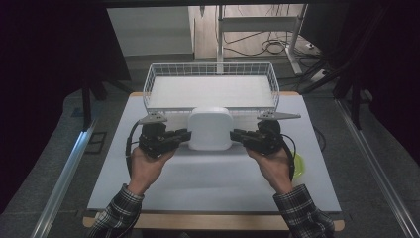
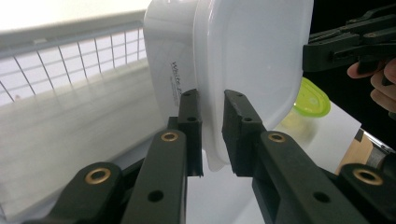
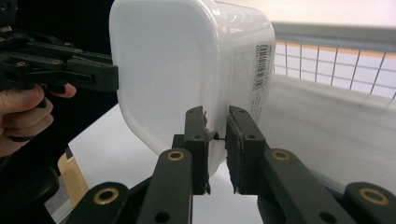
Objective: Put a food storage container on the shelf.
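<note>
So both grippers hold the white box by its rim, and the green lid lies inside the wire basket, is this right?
Not quite. Both grippers, left and right, do hold the white box by its rim, but the green lid lies on the table, outside the wire basket, as the high view shows.

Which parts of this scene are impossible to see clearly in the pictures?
- Inside of the white lidded plastic box: closed and opaque in every view.
- Printed text on its side: too small and cut off by the left tongs in the left gripper view.
- Green round lid: mostly behind the right hand in the high view.
- Barcode digits: too small in the right gripper view.
</note>
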Demonstrator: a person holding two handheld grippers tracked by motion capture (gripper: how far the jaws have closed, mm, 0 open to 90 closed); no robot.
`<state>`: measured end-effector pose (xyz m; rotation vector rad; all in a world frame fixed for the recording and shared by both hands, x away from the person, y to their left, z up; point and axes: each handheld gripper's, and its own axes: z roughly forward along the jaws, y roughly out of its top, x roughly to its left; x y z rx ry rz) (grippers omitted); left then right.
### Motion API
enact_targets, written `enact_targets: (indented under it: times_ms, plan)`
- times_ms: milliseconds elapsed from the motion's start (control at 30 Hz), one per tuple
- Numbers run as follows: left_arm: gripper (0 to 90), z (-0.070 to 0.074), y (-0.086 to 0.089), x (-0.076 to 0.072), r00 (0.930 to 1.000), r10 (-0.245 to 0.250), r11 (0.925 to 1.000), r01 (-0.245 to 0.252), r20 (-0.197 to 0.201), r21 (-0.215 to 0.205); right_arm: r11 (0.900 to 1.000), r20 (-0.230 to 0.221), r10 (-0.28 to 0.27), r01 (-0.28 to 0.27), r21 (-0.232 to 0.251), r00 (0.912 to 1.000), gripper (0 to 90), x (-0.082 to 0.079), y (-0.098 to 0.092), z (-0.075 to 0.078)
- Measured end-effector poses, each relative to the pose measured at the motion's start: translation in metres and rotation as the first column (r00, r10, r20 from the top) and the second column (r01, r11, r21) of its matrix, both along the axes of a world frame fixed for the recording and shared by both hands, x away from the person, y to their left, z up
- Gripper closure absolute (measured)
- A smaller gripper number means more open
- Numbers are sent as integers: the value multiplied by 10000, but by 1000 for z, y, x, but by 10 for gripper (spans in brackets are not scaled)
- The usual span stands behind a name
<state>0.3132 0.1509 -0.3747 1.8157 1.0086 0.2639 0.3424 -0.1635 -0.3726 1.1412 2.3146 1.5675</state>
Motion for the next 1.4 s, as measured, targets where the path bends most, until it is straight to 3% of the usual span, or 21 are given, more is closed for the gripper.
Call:
enact_targets:
  times_ms: [433, 867, 1167, 1400]
  plan:
    - [788, 28, 4, 12, 9996, 38, 9997, -31, 279, -247, 9999, 285, 80, -83, 107, 9996, 791, 16, 3, 29]
    - [790, 55, 10, 37, 9986, 152, 9981, -121, 509, -606, 9998, 692, -150, 142, 116, 9975, 788, 39, 9, 61]
    - [791, 66, 7, 59, 9987, 155, 9980, -125, 494, -620, 9989, 697, -432, 417, 220, 9966, 785, 58, 8, 71]
    - [792, 70, 4, 79, 9991, 206, 9976, -182, 370, -662, 9977, 461, -616, 602, 306, 9970, 779, 80, 6, 74]
